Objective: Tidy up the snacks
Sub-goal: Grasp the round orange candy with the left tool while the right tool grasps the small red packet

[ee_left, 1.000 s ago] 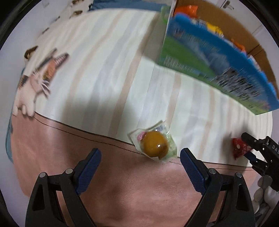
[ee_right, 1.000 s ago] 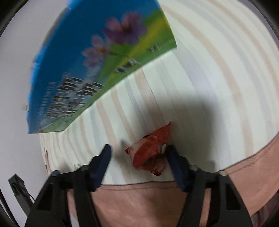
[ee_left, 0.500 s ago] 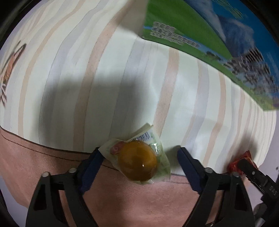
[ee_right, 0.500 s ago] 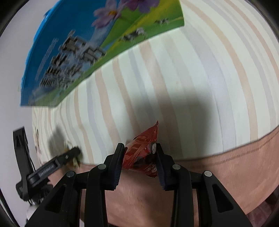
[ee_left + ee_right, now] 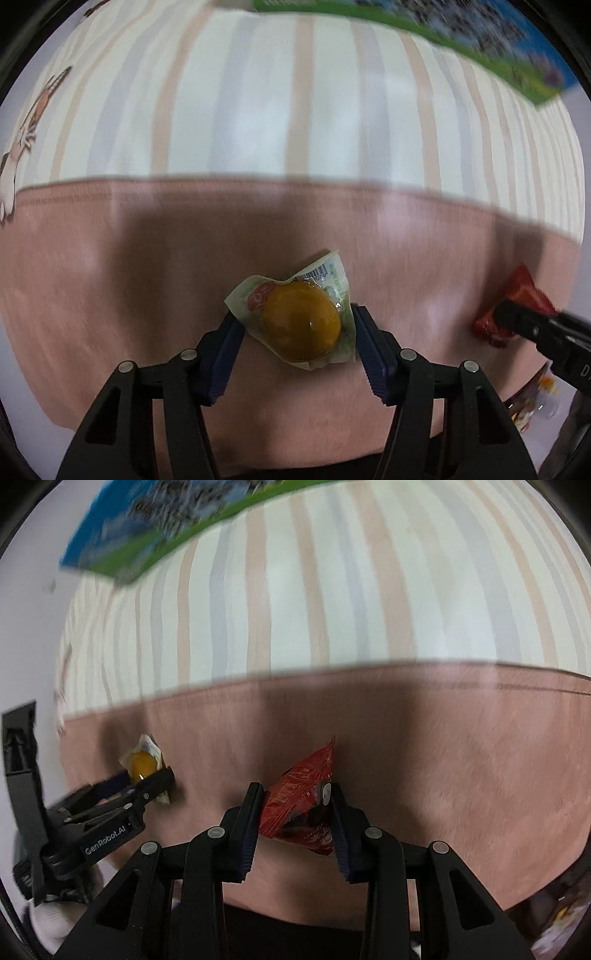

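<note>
My left gripper (image 5: 295, 325) is shut on a round orange jelly cup in a clear wrapper (image 5: 301, 321) and holds it above the pink band of the cloth. It also shows in the right wrist view (image 5: 142, 762), between the left gripper's fingers (image 5: 155, 779). My right gripper (image 5: 295, 805) is shut on a red snack packet (image 5: 301, 797), lifted off the cloth. The packet also shows at the right of the left wrist view (image 5: 513, 306), with the right gripper's fingertip (image 5: 517, 319) on it.
A striped cloth with a pink border (image 5: 295, 110) covers the surface. A blue and green printed box (image 5: 443, 33) stands at the far edge; it also shows in the right wrist view (image 5: 177, 524). More wrapped snacks (image 5: 532, 402) lie at the lower right. A cat print (image 5: 26, 125) is at the left.
Both grippers have pulled back from the box towards the pink border. My left gripper has closed on the jelly cup and lifted it. The right still grips the red packet.
</note>
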`<state>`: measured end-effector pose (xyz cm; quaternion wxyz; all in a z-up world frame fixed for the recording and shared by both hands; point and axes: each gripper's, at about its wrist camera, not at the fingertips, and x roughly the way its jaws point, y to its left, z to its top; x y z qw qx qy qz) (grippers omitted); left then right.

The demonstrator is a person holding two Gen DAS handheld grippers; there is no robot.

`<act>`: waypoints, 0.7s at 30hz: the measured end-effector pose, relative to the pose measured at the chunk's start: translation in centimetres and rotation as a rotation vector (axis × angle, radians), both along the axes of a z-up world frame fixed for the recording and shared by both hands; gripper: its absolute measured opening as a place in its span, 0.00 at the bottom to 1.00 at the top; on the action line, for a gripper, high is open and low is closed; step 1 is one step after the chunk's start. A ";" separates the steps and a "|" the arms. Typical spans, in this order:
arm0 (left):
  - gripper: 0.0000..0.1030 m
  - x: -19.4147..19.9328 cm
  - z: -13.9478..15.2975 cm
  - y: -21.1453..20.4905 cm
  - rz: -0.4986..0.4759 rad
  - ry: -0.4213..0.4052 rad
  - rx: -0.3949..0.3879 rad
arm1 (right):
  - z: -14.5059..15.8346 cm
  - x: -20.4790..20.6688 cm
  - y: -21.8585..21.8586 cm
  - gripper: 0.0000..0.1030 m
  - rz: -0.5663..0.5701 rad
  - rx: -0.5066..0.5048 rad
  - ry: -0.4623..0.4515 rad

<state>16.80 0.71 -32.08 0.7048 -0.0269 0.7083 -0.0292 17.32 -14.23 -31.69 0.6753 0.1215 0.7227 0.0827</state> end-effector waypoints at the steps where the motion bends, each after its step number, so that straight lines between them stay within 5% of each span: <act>1: 0.56 -0.4 -0.3 -0.4 -0.009 0.003 0.008 | -0.3 -0.3 0.1 0.36 0.001 -0.001 0.005; 12: 0.62 1.2 -2.4 -0.7 -0.019 0.009 0.026 | -2.4 -0.5 1.7 0.48 0.006 -0.026 0.013; 21: 0.57 0.1 -1.4 -0.5 -0.030 -0.019 0.045 | -3.1 -1.4 3.2 0.41 -0.002 -0.060 -0.008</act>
